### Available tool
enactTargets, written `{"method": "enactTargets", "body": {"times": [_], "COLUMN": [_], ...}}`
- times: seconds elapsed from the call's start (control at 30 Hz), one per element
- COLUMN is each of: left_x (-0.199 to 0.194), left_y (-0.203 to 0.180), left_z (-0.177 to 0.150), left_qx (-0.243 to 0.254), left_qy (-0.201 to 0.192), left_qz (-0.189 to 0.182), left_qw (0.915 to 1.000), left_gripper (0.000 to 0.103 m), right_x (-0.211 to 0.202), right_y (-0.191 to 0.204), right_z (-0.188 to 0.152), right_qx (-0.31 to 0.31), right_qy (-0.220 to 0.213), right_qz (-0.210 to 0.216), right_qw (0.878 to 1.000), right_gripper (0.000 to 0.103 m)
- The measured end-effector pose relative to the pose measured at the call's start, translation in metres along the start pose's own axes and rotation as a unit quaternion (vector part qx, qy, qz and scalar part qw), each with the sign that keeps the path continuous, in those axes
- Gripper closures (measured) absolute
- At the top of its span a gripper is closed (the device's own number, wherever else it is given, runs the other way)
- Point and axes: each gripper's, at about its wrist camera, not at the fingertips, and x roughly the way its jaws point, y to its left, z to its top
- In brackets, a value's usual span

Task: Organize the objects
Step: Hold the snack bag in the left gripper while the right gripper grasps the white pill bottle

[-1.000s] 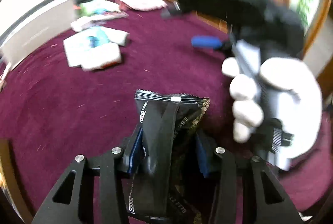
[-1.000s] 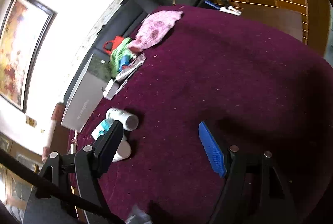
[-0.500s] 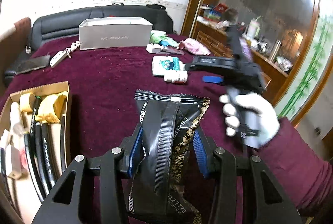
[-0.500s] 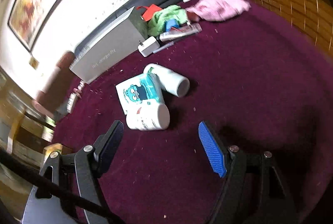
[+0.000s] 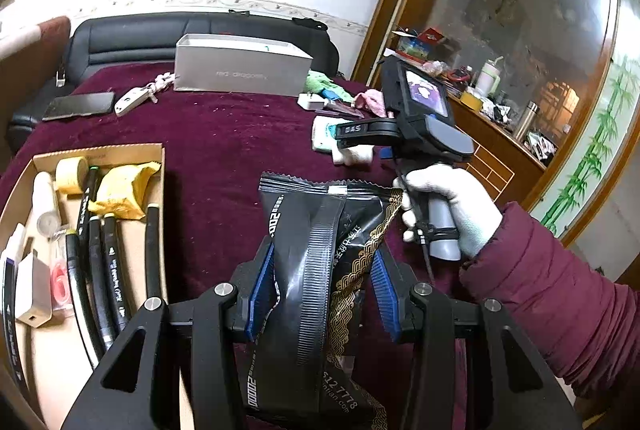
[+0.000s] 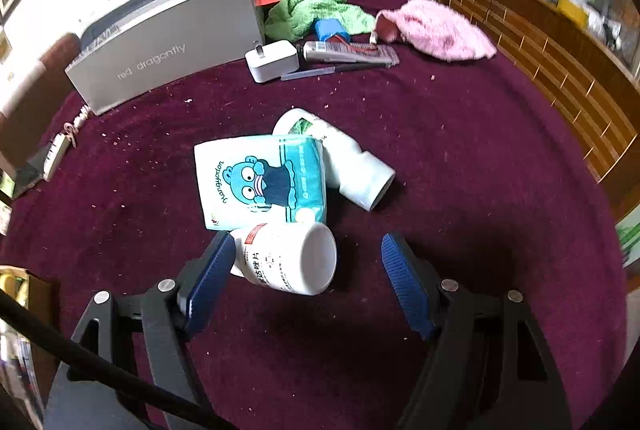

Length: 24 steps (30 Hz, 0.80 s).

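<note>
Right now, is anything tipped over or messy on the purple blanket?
Yes. Two white bottles lie on their sides: one between the open right claw fingers, another behind, tucked against a tissue pack with a blue cartoon. Pale crumbs dot the purple blanket.

"red dragonfly" on grey box [image 6: 168, 50], "D&S" on right gripper [image 5: 354, 129]
</note>
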Motion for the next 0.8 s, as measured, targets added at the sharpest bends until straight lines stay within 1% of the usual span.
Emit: {"method": "enactTargets", "body": {"times": [0.1, 0.27, 0.43, 0.57, 0.6, 0.63, 0.67, 0.7, 0.73, 0.77, 0.8], "left_x": [-0.001, -0.001, 0.001, -0.002, -0.003, -0.004, -0.005, -0.006, -0.007, -0.009, -0.011], "left_y": [0.009, 0.020, 0.023, 0.026, 0.027, 0.028, 0.029, 0.029, 0.030, 0.031, 0.032], "left_z": [-0.003, -0.004, -0.005, -0.006, -0.006, -0.007, -0.007, -0.008, -0.008, -0.009, -0.009], "left_qx": [-0.014, -0.031, -0.035, -0.038, -0.039, -0.041, -0.042, -0.044, -0.046, -0.048, -0.050], "left_qy": [-0.001, -0.002, 0.002, 0.000, -0.001, -0.001, -0.002, -0.001, -0.001, -0.002, -0.004], "left_qz": [-0.004, -0.017, -0.021, -0.020, -0.019, -0.019, -0.018, -0.016, -0.015, -0.013, -0.011], "left_qw": [0.9999, 0.9994, 0.9991, 0.9991, 0.9990, 0.9990, 0.9989, 0.9989, 0.9988, 0.9987, 0.9987], "left_gripper": [0.063, 0.063, 0.063, 0.063, 0.063, 0.063, 0.063, 0.063, 0.063, 0.063, 0.063], "right_x": [-0.007, 0.000, 0.008, 0.014, 0.016, 0.017, 0.018, 0.018, 0.016, 0.015, 0.013], "right_y": [-0.004, -0.014, -0.005, 0.006, 0.008, 0.009, 0.012, 0.014, 0.018, 0.021, 0.021], "right_z": [0.002, 0.004, 0.003, 0.001, 0.001, 0.000, -0.001, -0.002, -0.004, -0.006, -0.008], "right_qx": [0.004, 0.017, 0.010, -0.002, -0.001, -0.003, -0.006, -0.008, -0.015, -0.020, -0.022], "right_qy": [-0.006, 0.030, 0.044, 0.038, 0.041, 0.047, 0.055, 0.062, 0.063, 0.064, 0.067], "right_qz": [0.009, 0.033, 0.031, 0.016, 0.022, 0.043, 0.060, 0.066, 0.060, 0.062, 0.067], "right_qw": [1.000, 0.999, 0.999, 0.999, 0.999, 0.998, 0.997, 0.996, 0.996, 0.996, 0.995], "right_gripper": [0.028, 0.028, 0.028, 0.029, 0.036, 0.044, 0.062, 0.067, 0.068, 0.071, 0.071]}}
